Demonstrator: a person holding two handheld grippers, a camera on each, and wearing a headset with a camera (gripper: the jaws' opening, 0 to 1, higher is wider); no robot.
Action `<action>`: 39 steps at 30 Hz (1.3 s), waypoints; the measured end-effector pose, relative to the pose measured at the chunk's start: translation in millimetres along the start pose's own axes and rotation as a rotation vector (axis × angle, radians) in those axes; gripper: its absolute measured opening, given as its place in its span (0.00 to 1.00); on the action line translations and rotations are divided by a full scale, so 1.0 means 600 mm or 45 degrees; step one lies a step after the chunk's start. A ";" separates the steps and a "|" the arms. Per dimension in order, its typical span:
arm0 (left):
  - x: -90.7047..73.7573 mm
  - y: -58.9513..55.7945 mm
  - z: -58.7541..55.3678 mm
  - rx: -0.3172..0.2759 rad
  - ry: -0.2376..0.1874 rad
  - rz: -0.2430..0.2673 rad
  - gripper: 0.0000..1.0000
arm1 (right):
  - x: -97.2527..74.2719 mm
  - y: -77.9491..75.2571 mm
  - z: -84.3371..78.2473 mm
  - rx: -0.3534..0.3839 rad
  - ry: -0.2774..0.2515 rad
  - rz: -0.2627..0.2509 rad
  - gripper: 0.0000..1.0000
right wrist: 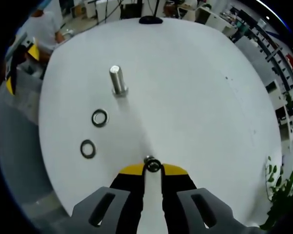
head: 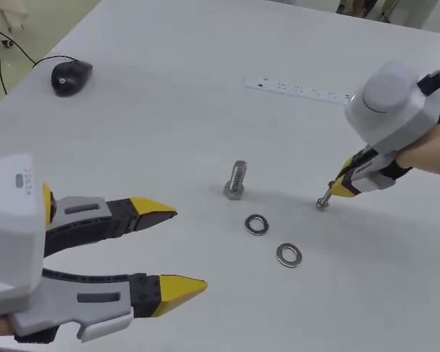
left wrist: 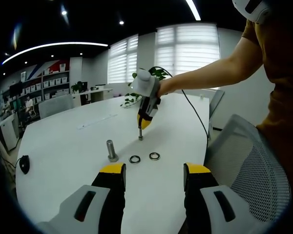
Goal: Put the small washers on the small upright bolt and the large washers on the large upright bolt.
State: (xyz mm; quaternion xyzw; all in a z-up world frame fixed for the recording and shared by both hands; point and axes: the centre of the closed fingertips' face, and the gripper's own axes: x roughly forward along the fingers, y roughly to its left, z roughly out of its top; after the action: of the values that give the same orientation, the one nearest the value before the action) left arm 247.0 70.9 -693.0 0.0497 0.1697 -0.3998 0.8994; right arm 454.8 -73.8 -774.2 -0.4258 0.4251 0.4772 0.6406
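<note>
Left gripper (head: 190, 249) released, jaws apart, lower left. Right gripper (head: 332, 192) looks clenched on the small bolt (head: 323, 204), right of centre. First washer (head: 257, 224) and second washer (head: 289, 254) lie flat between us, just below the upright large bolt (head: 235, 180). Left's free, so I'd use it.

Upright bolt (head: 235, 180), two seemingly large washers (head: 257, 224) beside

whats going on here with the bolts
A person is using two grippers at a white table. The right gripper is shut on the small bolt, held upright at the table. The left gripper is open, holding nothing. The large bolt stands upright; a washer and a second washer lie flat near it, not on any bolt.
</note>
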 end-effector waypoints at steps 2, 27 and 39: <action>0.000 0.000 0.000 -0.003 -0.001 0.000 0.46 | 0.005 0.001 -0.001 -0.005 0.003 0.003 0.13; 0.005 0.008 -0.004 -0.014 0.012 0.007 0.46 | 0.050 0.007 -0.015 0.004 0.032 0.030 0.13; 0.006 0.010 -0.007 -0.018 0.019 0.009 0.46 | 0.053 0.005 -0.018 0.003 0.024 0.025 0.13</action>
State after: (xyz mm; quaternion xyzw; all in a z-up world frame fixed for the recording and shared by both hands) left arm 252.7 73.4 -698.5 0.0469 0.1789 -0.3949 0.8999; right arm 456.5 -75.7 -808.1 -0.4253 0.4357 0.4790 0.6324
